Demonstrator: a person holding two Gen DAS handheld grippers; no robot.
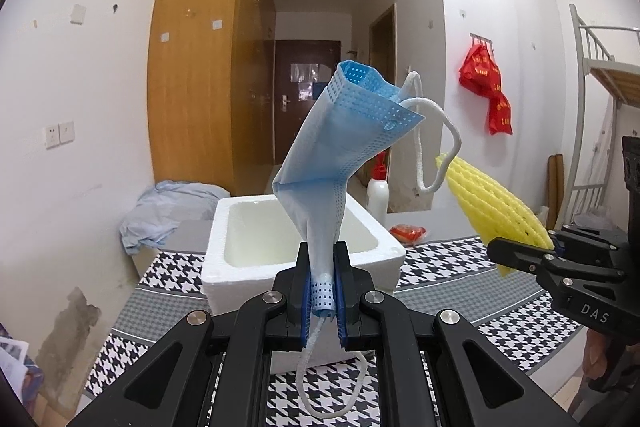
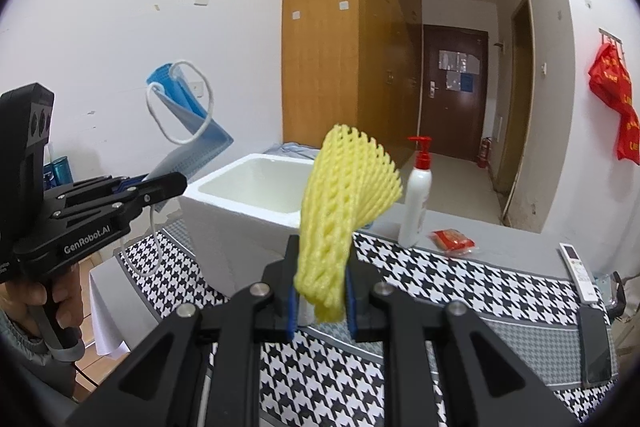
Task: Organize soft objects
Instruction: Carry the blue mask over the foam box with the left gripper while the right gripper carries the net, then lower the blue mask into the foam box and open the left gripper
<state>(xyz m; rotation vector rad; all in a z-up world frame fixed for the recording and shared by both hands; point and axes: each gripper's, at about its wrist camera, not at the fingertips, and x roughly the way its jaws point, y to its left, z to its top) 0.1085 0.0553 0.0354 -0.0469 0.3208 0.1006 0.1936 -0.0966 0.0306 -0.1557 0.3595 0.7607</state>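
Note:
My left gripper (image 1: 323, 259) is shut on a blue face mask (image 1: 340, 143), which stands up from the jaws with its white ear loops dangling. The same left gripper (image 2: 176, 183) and the mask (image 2: 188, 115) show at the left of the right wrist view. My right gripper (image 2: 320, 267) is shut on a yellow foam net sleeve (image 2: 340, 195), held upright. That right gripper (image 1: 500, 247) and the yellow sleeve (image 1: 492, 203) appear at the right of the left wrist view. An open white foam box (image 1: 296, 267) (image 2: 244, 207) sits on the table just ahead of both grippers.
A houndstooth cloth (image 2: 440, 279) covers the table. A white pump bottle (image 2: 416, 195), a red packet (image 2: 452, 239), a remote (image 2: 576, 267) and a dark phone (image 2: 596, 343) lie to the right. Light-blue fabric (image 1: 164, 211) is bunched behind the box. A hand (image 2: 48, 295) holds the left gripper's handle.

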